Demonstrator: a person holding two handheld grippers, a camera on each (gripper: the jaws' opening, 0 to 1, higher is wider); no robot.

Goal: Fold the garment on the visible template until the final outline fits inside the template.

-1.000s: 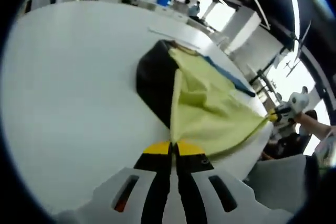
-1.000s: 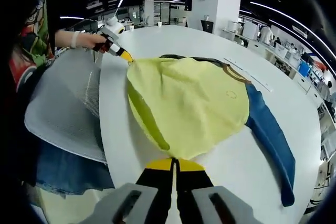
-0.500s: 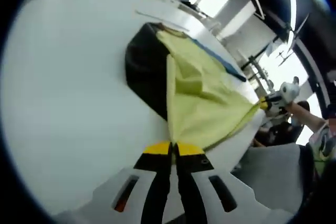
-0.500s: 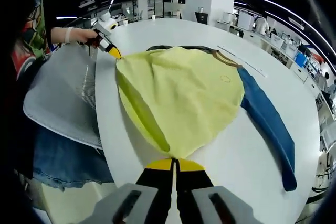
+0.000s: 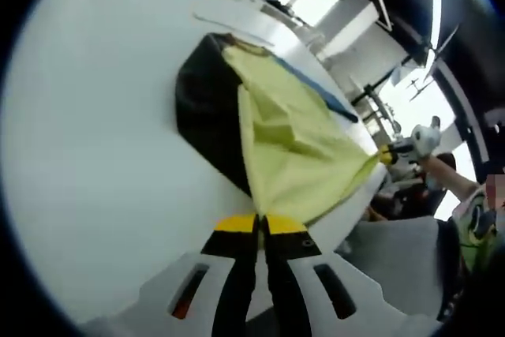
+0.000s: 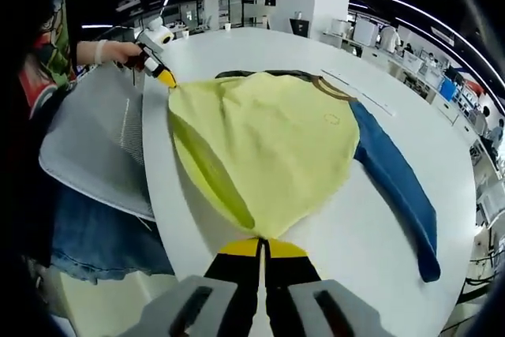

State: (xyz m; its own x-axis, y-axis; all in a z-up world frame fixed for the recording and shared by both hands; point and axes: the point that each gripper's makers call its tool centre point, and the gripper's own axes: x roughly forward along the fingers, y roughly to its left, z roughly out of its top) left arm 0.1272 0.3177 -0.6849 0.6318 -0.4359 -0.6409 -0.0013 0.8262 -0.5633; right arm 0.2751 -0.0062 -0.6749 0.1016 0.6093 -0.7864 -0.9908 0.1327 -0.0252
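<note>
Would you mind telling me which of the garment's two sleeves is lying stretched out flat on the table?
The blue sleeve, extended across the white table in the right gripper view. The black sleeve lies folded beside the yellow body.

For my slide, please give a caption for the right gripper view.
Both tongs, right and left, pinch the yellow garment on the white table.
</note>
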